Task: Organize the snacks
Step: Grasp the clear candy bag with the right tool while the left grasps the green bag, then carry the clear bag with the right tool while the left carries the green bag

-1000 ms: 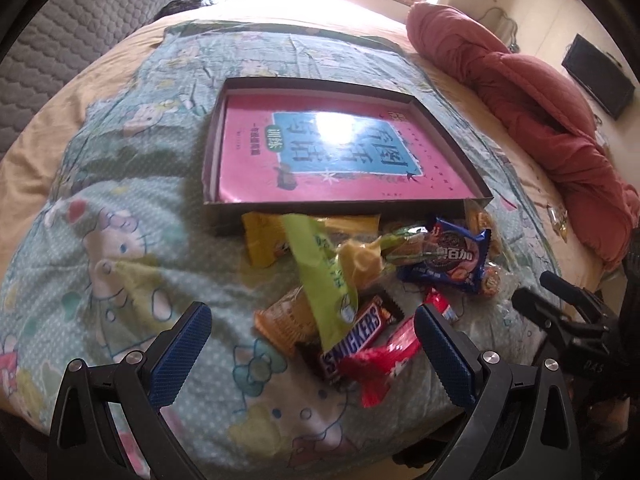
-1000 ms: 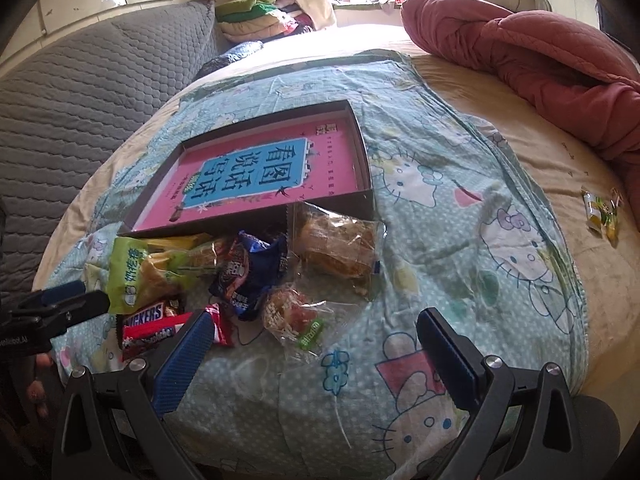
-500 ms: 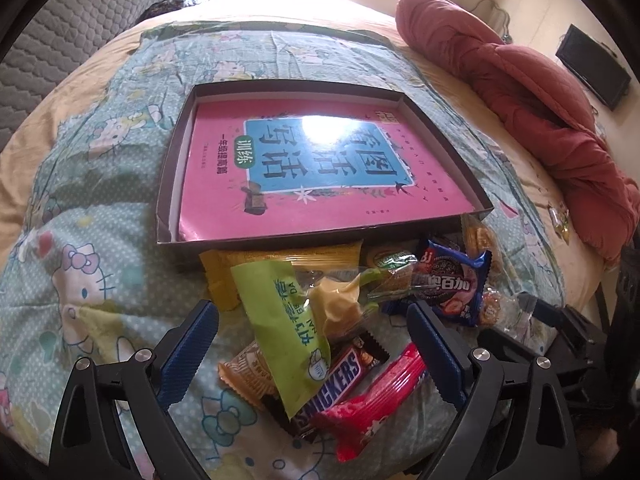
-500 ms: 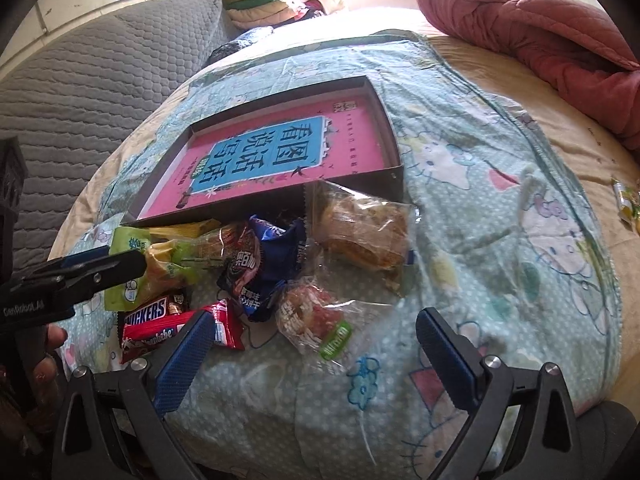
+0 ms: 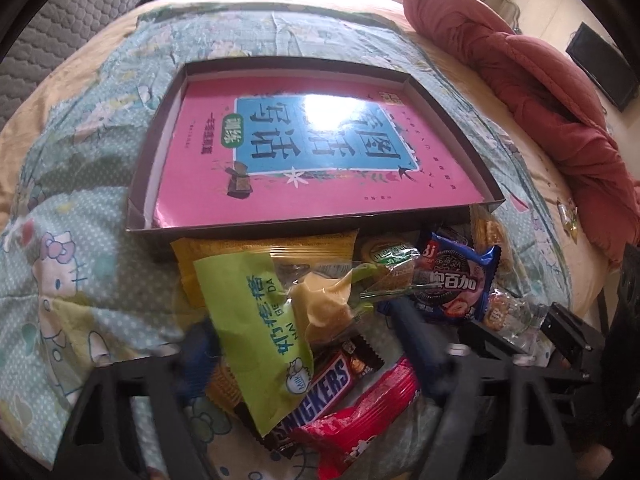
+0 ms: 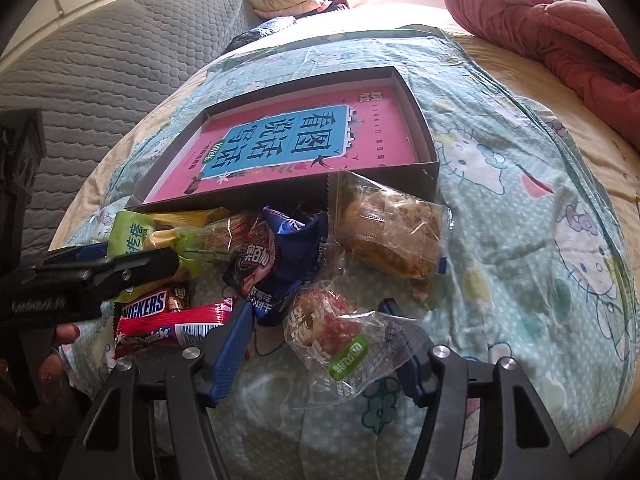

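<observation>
Looking along the left gripper, the left wrist view shows its blue pads blurred on either side of a green snack packet that lies across a Snickers bar and beside a red wrapper; the jaws have just been closing and stand partly apart, and whether the pads press on the packet cannot be told through the blur. Behind the pile a shallow dark tray holds a pink book, with a yellow packet and a blue biscuit packet just in front of its near wall, all on a patterned sheet. A red quilt lies at far right. In the right wrist view the right gripper has its pads on either side of a clear candy bag, jaws just closing and still partly apart, contact with the bag not clear. A clear pastry bag rests against the tray's near wall, and a person's fingers show at lower left under the other tool
</observation>
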